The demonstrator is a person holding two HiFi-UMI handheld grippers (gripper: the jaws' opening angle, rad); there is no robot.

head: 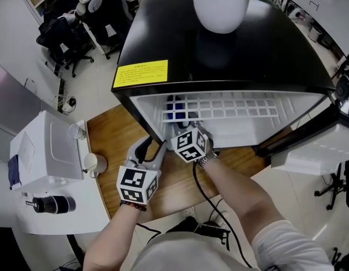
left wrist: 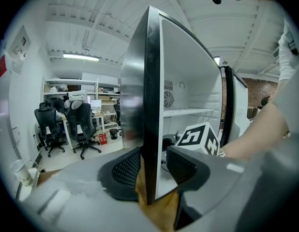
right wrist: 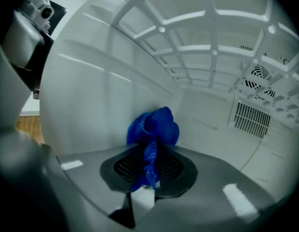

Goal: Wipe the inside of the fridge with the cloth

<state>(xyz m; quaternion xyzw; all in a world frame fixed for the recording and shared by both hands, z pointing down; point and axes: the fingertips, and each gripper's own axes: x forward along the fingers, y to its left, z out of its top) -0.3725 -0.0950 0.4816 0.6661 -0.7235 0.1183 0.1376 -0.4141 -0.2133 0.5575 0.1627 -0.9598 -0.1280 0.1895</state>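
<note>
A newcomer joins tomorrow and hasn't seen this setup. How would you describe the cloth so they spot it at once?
Find the black fridge standing open on the wooden table. Inside its white cavity, below the grid shelf, the right gripper is shut on the cloth. It is a crumpled bright blue bundle, the only coloured thing in there.

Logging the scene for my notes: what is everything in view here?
fridge: one, black, white inside, open, on table
table: one, wooden, under fridge
pot: one, white, on fridge top
label: one, yellow, on fridge top
shelf: one, white, inside fridge
cloth: one, blue, inside fridge
chairs: several, black, far left
left claw: one, grey, shut on fridge's side wall
right claw: one, grey, shut on cloth
</note>
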